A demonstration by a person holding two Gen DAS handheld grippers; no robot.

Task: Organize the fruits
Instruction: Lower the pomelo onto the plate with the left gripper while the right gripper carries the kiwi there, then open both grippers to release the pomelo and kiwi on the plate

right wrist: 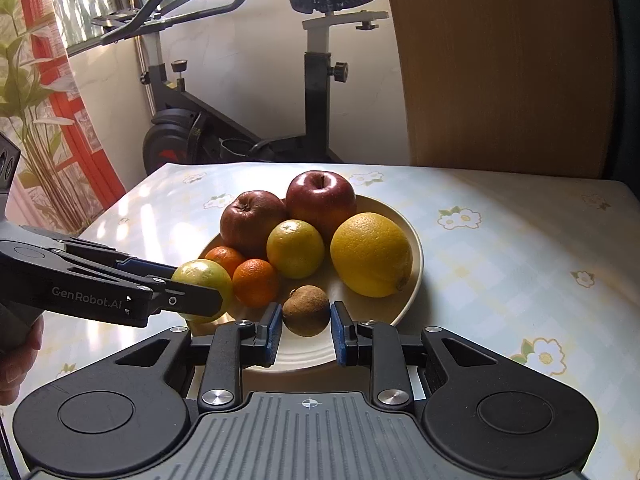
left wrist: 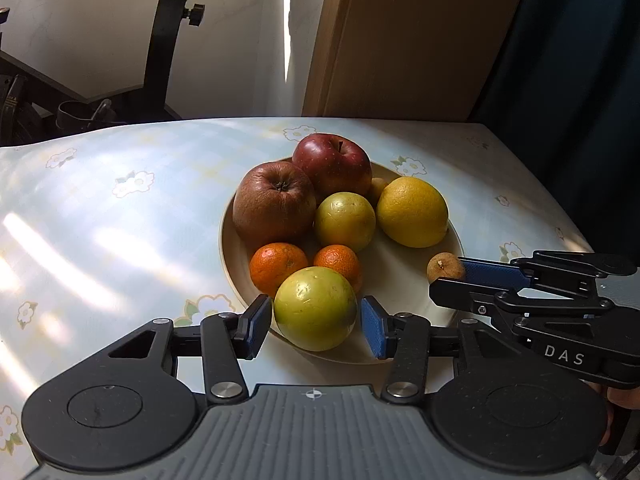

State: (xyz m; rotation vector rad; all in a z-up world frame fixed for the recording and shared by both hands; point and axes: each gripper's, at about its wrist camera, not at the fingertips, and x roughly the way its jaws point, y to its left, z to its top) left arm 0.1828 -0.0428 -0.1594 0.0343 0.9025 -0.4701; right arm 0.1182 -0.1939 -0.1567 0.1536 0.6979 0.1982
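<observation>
A cream plate (left wrist: 404,280) (right wrist: 412,240) holds two red apples (left wrist: 274,200) (right wrist: 320,200), a large yellow citrus (left wrist: 412,212) (right wrist: 370,254), a yellow-green fruit (left wrist: 344,222) (right wrist: 295,249), and two small oranges (left wrist: 279,263) (right wrist: 256,282). My left gripper (left wrist: 316,326) is open around a green fruit (left wrist: 315,308) (right wrist: 200,274) at the plate's near edge, with small gaps on both sides. My right gripper (right wrist: 305,330) is open around a small brown fruit (right wrist: 306,310) (left wrist: 440,266), pads close beside it.
The table has a pale flowered cloth (left wrist: 120,220) (right wrist: 520,260). An exercise bike (right wrist: 240,120) stands behind the table's far edge. A wooden panel (left wrist: 400,40) rises at the back right. A small brown fruit (left wrist: 376,188) sits behind the fruits.
</observation>
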